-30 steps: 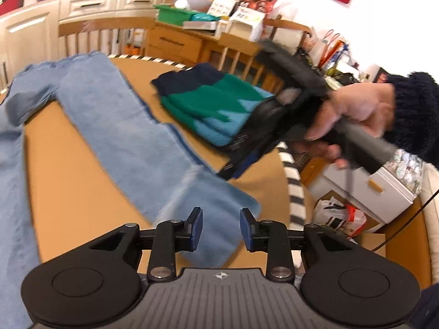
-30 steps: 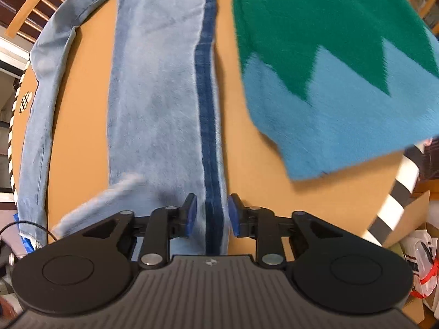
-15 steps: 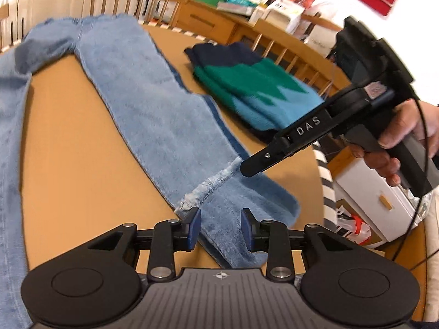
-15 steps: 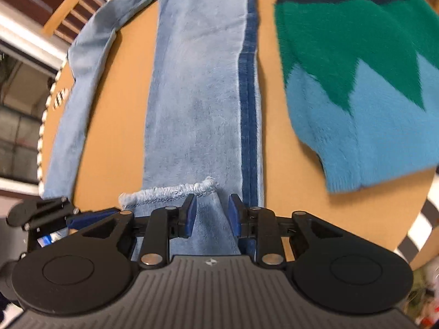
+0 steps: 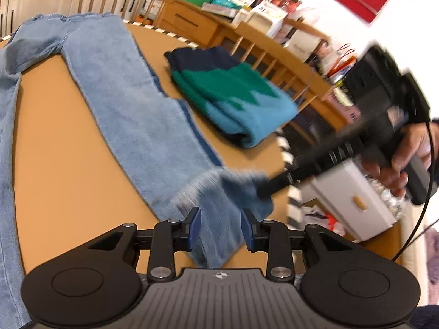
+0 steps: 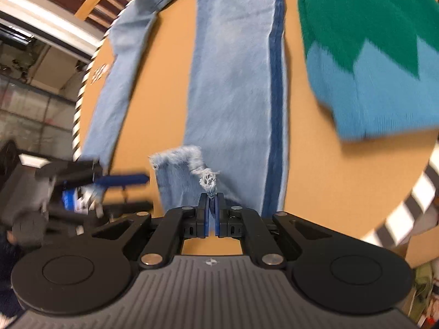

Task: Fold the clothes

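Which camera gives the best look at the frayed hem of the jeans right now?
The right wrist view: the frayed hem is near centre, with its corner pinched between the shut pads of the right tool. The left wrist view shows the same hem only as a motion-blurred pale fringe beside the right tool.

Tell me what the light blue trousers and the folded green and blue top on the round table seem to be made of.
The light blue trousers look like washed denim: faded matte cloth, a darker side seam, and a frayed white hem pinched in the right claw. The folded green, navy and light blue top looks like a thick fuzzy knit, possibly wool or acrylic. The round table has a flat, matte tan surface; the material is unclear.
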Motion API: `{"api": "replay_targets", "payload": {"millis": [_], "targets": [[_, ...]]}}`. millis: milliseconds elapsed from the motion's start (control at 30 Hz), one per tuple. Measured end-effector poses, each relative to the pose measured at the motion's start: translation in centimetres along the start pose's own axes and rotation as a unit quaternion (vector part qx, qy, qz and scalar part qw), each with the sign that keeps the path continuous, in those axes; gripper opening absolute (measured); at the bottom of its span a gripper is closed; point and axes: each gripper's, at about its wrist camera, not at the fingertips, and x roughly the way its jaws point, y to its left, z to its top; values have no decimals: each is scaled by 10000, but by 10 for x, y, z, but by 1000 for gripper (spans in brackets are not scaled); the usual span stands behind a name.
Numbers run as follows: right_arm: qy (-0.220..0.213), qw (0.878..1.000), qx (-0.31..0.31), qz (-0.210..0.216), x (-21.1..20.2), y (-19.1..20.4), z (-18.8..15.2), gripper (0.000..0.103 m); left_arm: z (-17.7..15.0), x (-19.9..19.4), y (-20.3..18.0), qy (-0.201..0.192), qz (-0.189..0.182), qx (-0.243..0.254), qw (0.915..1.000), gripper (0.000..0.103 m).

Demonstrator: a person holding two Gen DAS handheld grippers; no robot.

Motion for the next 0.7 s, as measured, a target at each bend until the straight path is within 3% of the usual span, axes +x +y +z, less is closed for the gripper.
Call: {"api": "replay_targets", "payload": {"millis": [133, 300, 433, 700], "targets": [[332, 9994, -19, -38, -3, 4, -35, 4, 8, -8, -8, -45, -180, 50, 9998, 43], [606, 9977, 268, -141, 9, -9, -72, 4, 3, 20, -13, 212, -139, 142, 9996, 43], [556, 9976, 409, -19, 16, -8, -79, 4, -3, 53, -15, 484, -53, 161, 9987, 43], [756, 9952, 411, -469, 8, -13, -82, 14, -21, 85, -15, 1000, 237, 312, 9942, 39]]}}
